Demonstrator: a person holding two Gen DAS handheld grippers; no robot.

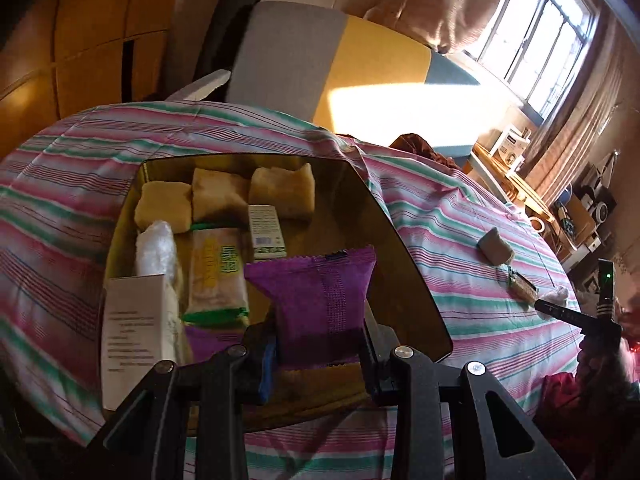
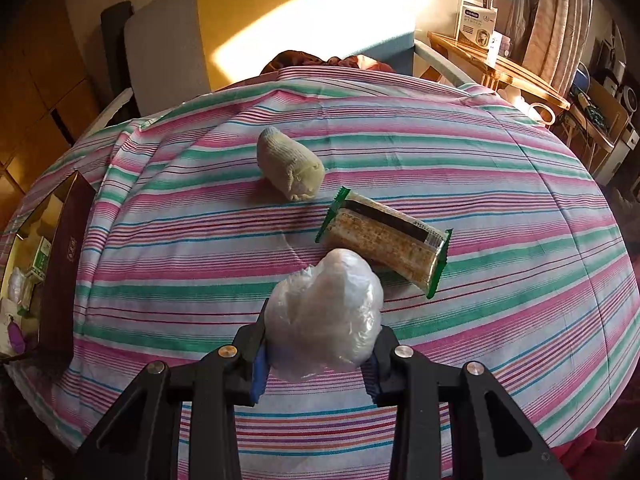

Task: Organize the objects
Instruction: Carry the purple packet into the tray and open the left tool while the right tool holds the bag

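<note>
Striped cloth (image 2: 500, 200), left hand-held gripper (image 1: 320, 354) gripping purple packet (image 1: 320, 300) (over box (image 1: 400, 240)); right (image 2: 318, 364) clamping plastic-wrapped bundle (image 2: 324, 312)

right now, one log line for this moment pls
left tongs: shut on purple packet, over box | right tongs: shut on plastic-wrapped bundle | cracker pack, sock roll: on cloth

Home bedroom: striped bedsheet (image 2: 400, 128), curtains (image 1: 576, 128).

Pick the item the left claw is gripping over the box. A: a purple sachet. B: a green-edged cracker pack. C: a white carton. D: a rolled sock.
A: in the left wrist view the left claw is shut on the purple sachet above the box, while the cracker pack and the rolled sock lie out on the striped cloth.
</note>
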